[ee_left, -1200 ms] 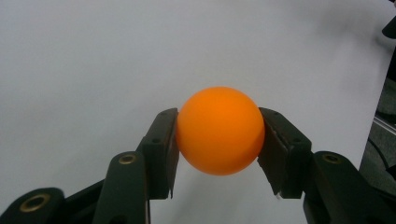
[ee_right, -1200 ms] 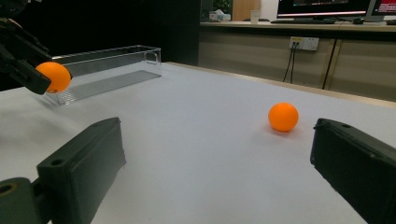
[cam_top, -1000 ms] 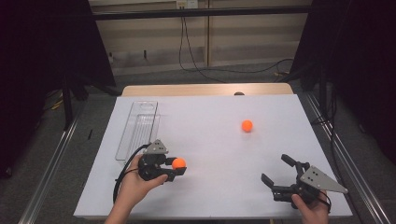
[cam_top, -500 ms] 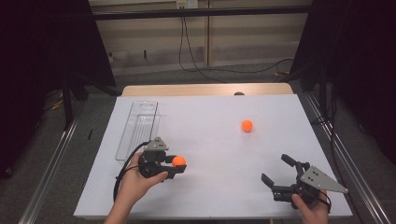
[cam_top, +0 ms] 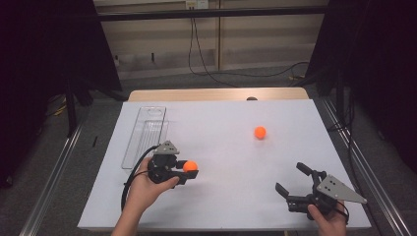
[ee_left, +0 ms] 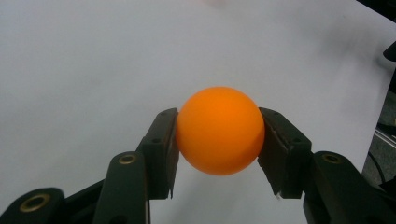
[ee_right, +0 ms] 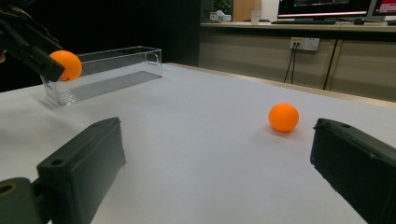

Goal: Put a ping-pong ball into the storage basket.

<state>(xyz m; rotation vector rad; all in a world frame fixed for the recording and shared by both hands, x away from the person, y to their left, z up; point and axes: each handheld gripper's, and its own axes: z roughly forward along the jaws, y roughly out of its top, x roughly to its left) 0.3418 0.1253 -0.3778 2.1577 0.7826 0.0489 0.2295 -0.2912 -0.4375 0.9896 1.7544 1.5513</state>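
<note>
My left gripper [cam_top: 189, 170] is shut on an orange ball [cam_top: 190, 166] and holds it a little above the white table at the front left. In the left gripper view both pads press the sides of that orange ball [ee_left: 219, 130]. A second orange ball [cam_top: 260, 132] lies on the table right of centre, also seen in the right gripper view [ee_right: 283, 117]. My right gripper [cam_top: 292, 179] rests open at the front right, jaws wide apart with nothing between them, pointing toward the loose ball.
A clear plastic tray [cam_top: 146, 132] lies lengthwise along the table's left side, behind the left gripper; in the right gripper view the tray [ee_right: 109, 74] appears at the far left. The table's front edge [cam_top: 221, 228] runs just below both hands.
The left gripper with its ball has lifted slightly and shifted a touch right. The right gripper and the loose ball have kept still.
</note>
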